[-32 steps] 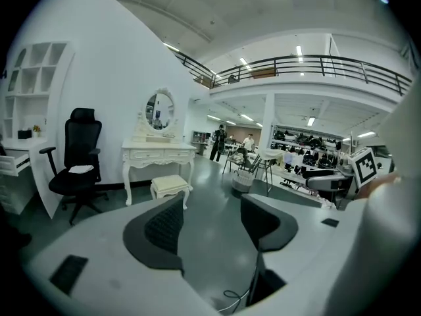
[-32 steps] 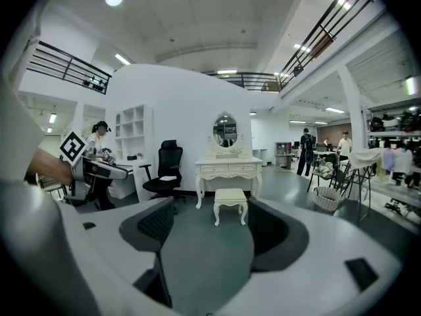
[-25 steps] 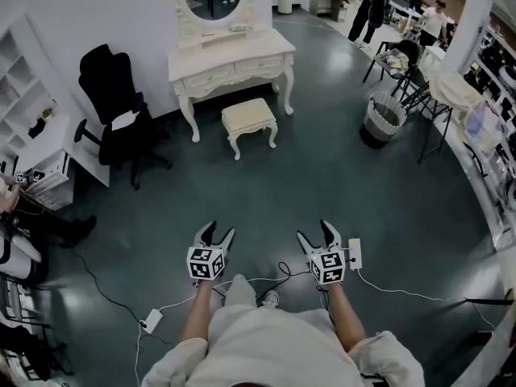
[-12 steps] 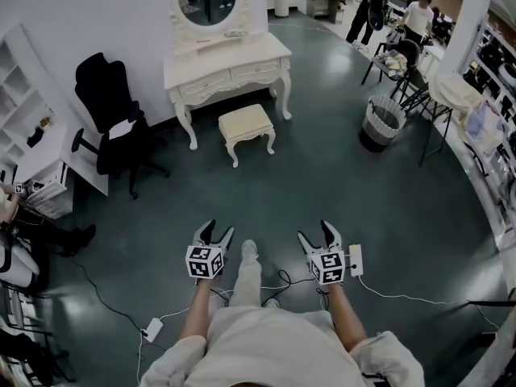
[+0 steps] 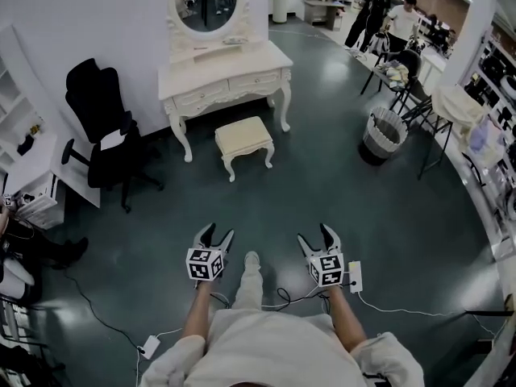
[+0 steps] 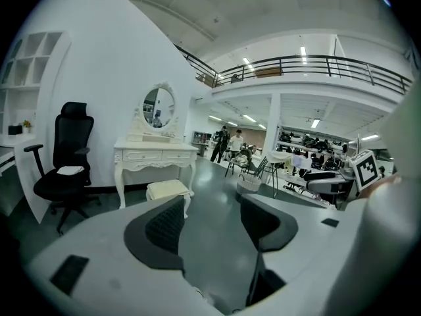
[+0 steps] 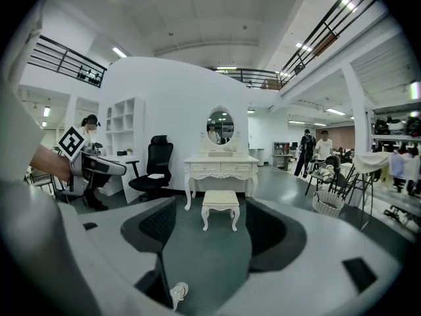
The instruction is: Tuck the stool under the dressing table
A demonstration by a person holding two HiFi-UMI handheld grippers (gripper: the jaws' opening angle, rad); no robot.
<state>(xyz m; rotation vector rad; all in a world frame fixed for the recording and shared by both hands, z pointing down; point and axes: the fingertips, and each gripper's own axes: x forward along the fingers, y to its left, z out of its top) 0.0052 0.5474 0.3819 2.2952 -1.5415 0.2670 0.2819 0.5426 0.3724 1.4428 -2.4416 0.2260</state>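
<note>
Left gripper [image 5: 218,232] and right gripper [image 5: 314,234] are held side by side, both with jaws apart and empty. Open dark floor [image 5: 266,196] stretches ahead. Beyond it, the cream stool [image 5: 244,137] stands just before the white dressing table [image 5: 226,64], not under it. A black office chair [image 5: 101,119] stands left.

Against the wall at the floor's far edge: dressing table [image 5: 226,69], mirror [image 5: 205,2] upright at the back of its top. Just in front of the table, out from under it and clear of its legs: stool [image 5: 243,135]. Left of the table, near the wall: office chair [image 5: 101,123], shelf unit [image 5: 36,156] further left. Right of the stool, well apart: basket [image 5: 383,131], folding stand [image 5: 453,103] to the right of that. Toward the floor's near edge, well apart from the stool: left gripper [image 5: 218,232] and right gripper [image 5: 314,234] side by side, cable [image 5: 395,311] on the floor to their right.
</note>
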